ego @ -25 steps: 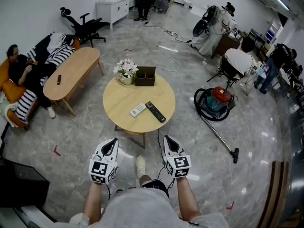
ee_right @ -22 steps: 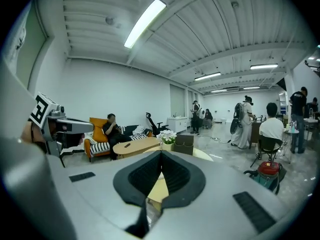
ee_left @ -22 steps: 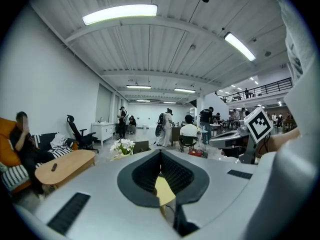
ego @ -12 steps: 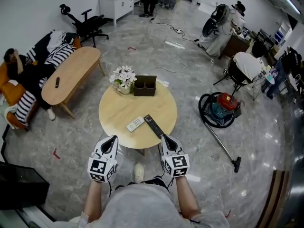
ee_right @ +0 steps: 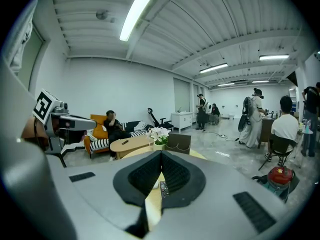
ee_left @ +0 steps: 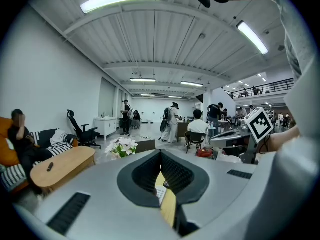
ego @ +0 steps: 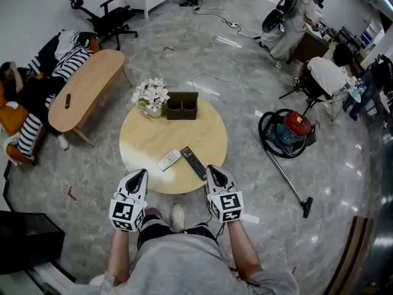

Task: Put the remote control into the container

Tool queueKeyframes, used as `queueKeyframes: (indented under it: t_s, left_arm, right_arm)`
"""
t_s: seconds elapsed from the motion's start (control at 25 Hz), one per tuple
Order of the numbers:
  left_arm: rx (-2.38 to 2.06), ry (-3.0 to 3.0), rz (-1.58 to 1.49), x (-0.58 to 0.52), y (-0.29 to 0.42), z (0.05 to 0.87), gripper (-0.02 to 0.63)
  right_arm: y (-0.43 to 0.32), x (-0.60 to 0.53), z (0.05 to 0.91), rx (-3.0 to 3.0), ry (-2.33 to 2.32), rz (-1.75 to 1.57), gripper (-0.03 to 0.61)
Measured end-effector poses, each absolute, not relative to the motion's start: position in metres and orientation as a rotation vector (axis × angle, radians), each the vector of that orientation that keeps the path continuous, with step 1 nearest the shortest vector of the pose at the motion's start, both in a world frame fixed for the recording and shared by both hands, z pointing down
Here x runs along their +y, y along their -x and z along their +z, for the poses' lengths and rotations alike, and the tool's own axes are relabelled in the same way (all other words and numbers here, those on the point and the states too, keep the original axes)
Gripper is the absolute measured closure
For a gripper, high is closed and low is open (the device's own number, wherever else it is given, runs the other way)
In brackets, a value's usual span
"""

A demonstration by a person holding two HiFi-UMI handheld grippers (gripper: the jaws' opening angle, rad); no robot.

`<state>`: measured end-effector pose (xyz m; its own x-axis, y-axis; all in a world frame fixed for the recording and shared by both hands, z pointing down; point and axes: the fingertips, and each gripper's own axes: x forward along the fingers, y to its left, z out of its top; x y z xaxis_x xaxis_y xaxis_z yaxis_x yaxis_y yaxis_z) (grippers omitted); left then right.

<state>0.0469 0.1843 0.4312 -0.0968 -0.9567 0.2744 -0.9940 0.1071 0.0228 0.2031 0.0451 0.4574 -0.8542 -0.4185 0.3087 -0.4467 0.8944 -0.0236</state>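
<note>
A black remote control (ego: 193,162) lies on the round wooden table (ego: 147,141) near its front edge. Beside it on the left lies a white remote (ego: 169,160). The dark brown two-pocket container (ego: 182,105) stands at the table's far edge, next to a vase of flowers (ego: 150,95). My left gripper (ego: 140,174) and right gripper (ego: 214,169) hover at the near rim, both shut and empty. The right one is just right of the black remote. In the right gripper view the black remote (ee_right: 163,188) shows below the meeting jaws, with the container (ee_right: 178,142) beyond.
A long oval wooden table (ego: 83,91) and a sofa with a seated person (ego: 27,97) are at the left. A red vacuum cleaner (ego: 288,131) with its wand (ego: 288,180) lies on the floor at the right. More people sit and stand at the far right.
The person has stepped toward the round table. Both grippers, earlier over the floor short of it, now reach its near rim. Both stay shut.
</note>
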Motion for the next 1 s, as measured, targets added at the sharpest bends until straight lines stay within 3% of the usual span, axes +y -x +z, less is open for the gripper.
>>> queueKeyframes:
  t_s: [1.0]
  left_arm:
    - [-1.957,-1.854,0.298,0.099,0.022,0.534,0.607]
  right_arm:
    - [-0.132,-0.026,0.565,-2.557,-0.577,0.239,0.571]
